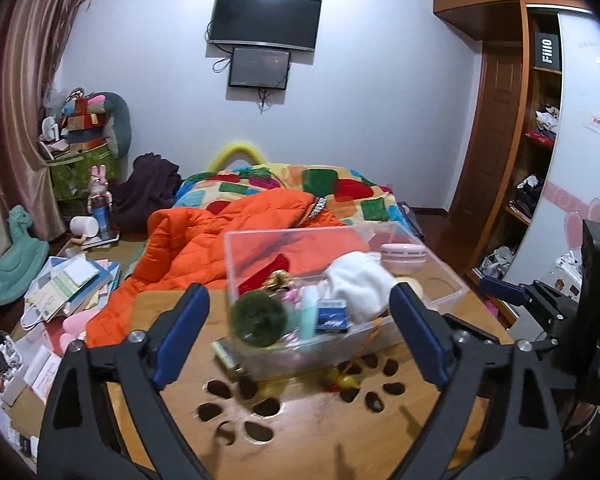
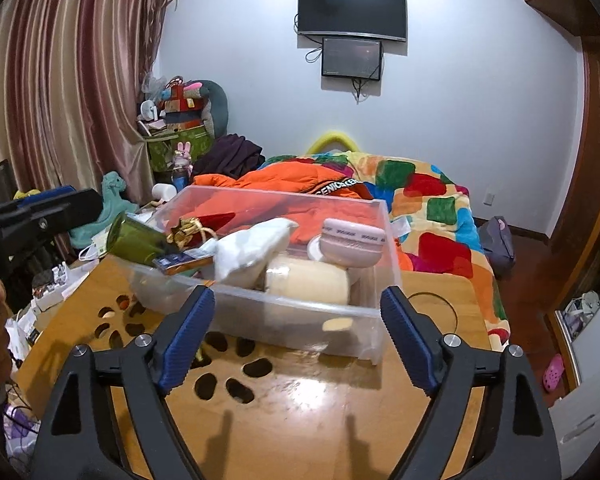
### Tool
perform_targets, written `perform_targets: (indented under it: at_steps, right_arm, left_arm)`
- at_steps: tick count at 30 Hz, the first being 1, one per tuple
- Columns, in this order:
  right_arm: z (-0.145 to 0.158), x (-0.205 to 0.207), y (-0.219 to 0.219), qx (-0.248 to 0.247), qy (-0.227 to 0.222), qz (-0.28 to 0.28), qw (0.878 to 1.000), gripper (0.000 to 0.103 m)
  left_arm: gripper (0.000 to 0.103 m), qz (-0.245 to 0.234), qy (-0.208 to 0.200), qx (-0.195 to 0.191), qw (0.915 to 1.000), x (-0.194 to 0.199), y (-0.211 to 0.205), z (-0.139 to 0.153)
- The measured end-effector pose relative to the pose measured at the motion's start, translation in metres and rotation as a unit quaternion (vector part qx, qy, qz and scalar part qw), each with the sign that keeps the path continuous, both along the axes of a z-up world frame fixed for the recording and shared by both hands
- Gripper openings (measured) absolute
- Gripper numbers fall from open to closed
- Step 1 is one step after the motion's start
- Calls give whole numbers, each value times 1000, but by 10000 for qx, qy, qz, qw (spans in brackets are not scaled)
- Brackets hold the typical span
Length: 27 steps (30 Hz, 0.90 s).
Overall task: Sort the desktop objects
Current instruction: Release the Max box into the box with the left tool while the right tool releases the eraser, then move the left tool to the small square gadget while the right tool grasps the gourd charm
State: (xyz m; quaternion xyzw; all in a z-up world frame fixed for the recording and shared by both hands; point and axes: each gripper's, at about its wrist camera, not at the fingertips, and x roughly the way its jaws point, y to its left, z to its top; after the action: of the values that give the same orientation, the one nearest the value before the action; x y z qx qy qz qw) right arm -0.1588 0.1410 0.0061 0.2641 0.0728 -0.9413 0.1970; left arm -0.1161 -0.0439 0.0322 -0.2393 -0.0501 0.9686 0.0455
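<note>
A clear plastic bin (image 1: 440, 280) (image 2: 300, 316) stands on a small wooden table (image 1: 320, 420) (image 2: 300, 408). It holds a white cloth (image 1: 360, 280) (image 2: 252, 248), a pink round case (image 1: 402, 256) (image 2: 352, 244), a green cup (image 1: 258, 316) (image 2: 136, 240), a blue box (image 1: 331, 315) (image 2: 180, 261), a cream roll (image 2: 308, 280) and a gold ornament (image 2: 186, 232). My left gripper (image 1: 300, 332) is open and empty, just short of the bin. My right gripper (image 2: 298, 336) is open and empty at the bin's near wall. The other gripper shows at the right edge of the left view (image 1: 540, 304) and at the left edge of the right view (image 2: 40, 212).
The table has cut-out holes (image 1: 260, 404) (image 2: 220, 384). A small yellow and red item (image 1: 344, 380) and a metal clip (image 1: 228, 356) lie by the bin. Behind is a bed with an orange jacket (image 1: 204, 244) (image 2: 300, 184). Books and clutter (image 1: 68, 284) lie left; a wardrobe (image 1: 532, 140) stands right.
</note>
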Motion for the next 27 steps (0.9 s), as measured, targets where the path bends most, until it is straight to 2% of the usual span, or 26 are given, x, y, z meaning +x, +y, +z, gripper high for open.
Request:
perform_targets:
  at_steps: [4,11,15,20,22,23,27]
  right_arm:
    - [-6,8,-10,108,-51,117,9999,83]
    - [-27,13,-30,249,-298,374,9985,83]
    - [-42,14,-46,460,-454,557,9964,83]
    - [-53,12,-61,515,-650,758,9937,81]
    - [-56,7,-67,527,-768,810,9924,81]
    - [-57,5,-68,533,-810,820,9919,80]
    - [-64,-5,-73,540,-1048,869,9892,65]
  left_arm:
    - [95,97,-148,-213,9996,6,-20,-11]
    - [95,123,-840,-486,9952,-2,-55,-54]
    - [95,-188,-1090,-534,9924,-12,-64,-73]
    - [94,-678,-1188,-748,9878,-32,-61,-86]
    - [89,-785,-1236,-774,9862,-38,-58,-89]
    - [81,-876,-1302,-775,9846,-43,-57,-92]
    - [73,-1075,-1450,-795,9804,-56,-52,-101]
